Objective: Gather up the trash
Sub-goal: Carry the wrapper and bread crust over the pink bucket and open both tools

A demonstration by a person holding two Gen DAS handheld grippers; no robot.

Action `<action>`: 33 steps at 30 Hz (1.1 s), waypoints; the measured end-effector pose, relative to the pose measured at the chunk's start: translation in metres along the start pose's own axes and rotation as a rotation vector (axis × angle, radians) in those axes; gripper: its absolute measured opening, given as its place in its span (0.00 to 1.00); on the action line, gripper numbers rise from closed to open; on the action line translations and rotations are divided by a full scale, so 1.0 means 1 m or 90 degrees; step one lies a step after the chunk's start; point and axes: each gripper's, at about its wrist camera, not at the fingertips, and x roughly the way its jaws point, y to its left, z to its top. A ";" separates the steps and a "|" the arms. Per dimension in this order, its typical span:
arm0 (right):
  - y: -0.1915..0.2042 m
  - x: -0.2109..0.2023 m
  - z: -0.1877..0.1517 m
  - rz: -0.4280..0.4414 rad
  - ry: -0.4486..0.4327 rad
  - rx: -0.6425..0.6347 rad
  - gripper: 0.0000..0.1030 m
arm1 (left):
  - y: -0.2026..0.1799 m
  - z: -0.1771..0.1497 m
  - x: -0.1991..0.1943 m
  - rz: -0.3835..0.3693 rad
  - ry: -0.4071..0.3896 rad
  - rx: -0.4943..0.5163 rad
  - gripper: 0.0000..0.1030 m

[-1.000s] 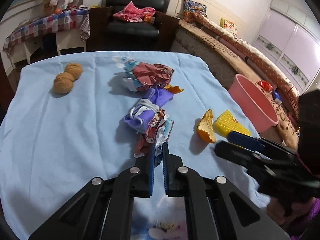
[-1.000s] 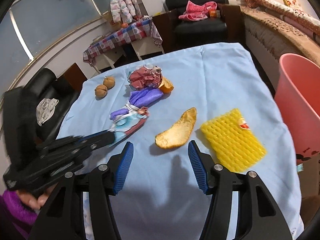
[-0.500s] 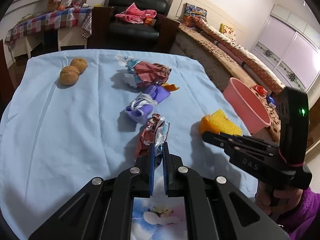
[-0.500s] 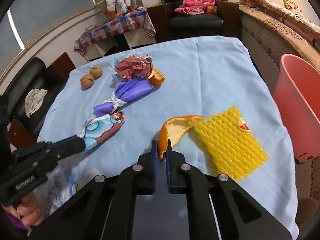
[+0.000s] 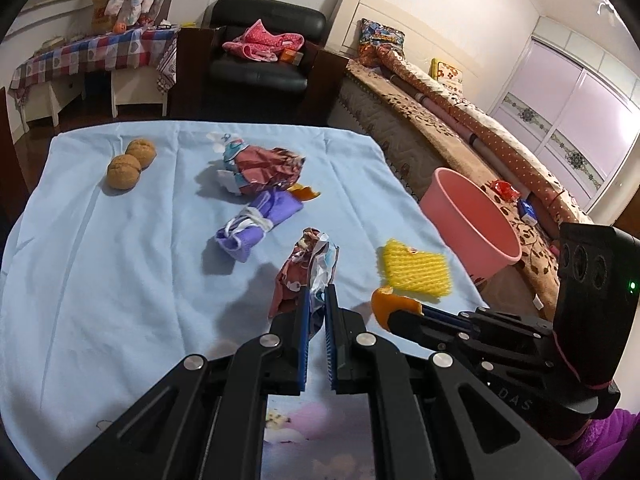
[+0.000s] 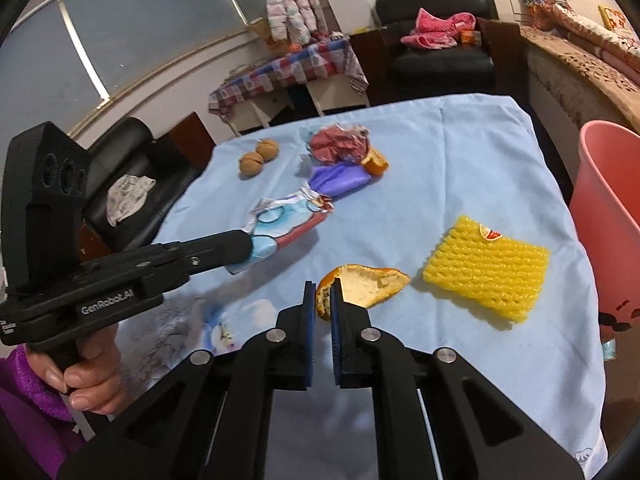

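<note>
My left gripper (image 5: 317,294) is shut on a crumpled red-and-blue wrapper (image 5: 306,268) and holds it above the blue tablecloth (image 5: 120,260); it also shows in the right wrist view (image 6: 280,226). My right gripper (image 6: 322,290) is shut on an orange peel (image 6: 364,288), lifted off the cloth; the peel also shows in the left wrist view (image 5: 386,306). A yellow foam net (image 6: 488,266), a purple wrapper (image 5: 256,226), a crumpled red foil wrapper (image 5: 264,170) and a small orange peel piece (image 6: 376,164) lie on the cloth. A pink bin (image 5: 472,220) stands off the table's right edge.
Two walnuts (image 5: 126,164) lie at the far left of the table. A bed (image 5: 460,120) runs along the right, behind the bin. A black armchair (image 5: 260,56) and a side table with a checked cloth (image 5: 92,56) stand beyond the far edge.
My right gripper closed on the orange peel and lifted it. My left gripper raised the wrapper off the cloth, away from the purple wrapper.
</note>
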 end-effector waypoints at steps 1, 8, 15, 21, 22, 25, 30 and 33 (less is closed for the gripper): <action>0.000 -0.002 -0.001 0.003 -0.005 -0.001 0.07 | -0.003 0.001 -0.001 -0.001 0.000 0.001 0.06; -0.006 -0.036 0.005 0.015 -0.068 0.000 0.07 | -0.028 0.012 -0.006 -0.013 -0.019 0.010 0.06; -0.051 -0.080 0.017 -0.026 -0.143 0.047 0.07 | -0.068 0.031 0.005 -0.035 -0.034 0.046 0.06; -0.105 -0.113 0.025 -0.088 -0.198 0.104 0.07 | -0.113 0.054 0.026 -0.064 -0.034 0.091 0.06; -0.113 -0.117 0.026 -0.096 -0.204 0.113 0.07 | -0.122 0.058 0.031 -0.070 -0.032 0.101 0.06; -0.141 -0.126 0.028 -0.129 -0.219 0.141 0.07 | -0.147 0.068 0.046 -0.085 -0.024 0.127 0.06; -0.180 -0.128 0.029 -0.153 -0.227 0.184 0.07 | -0.187 0.075 0.075 -0.104 -0.008 0.171 0.06; -0.201 -0.123 0.029 -0.161 -0.220 0.205 0.07 | -0.204 0.080 0.094 -0.112 0.007 0.181 0.06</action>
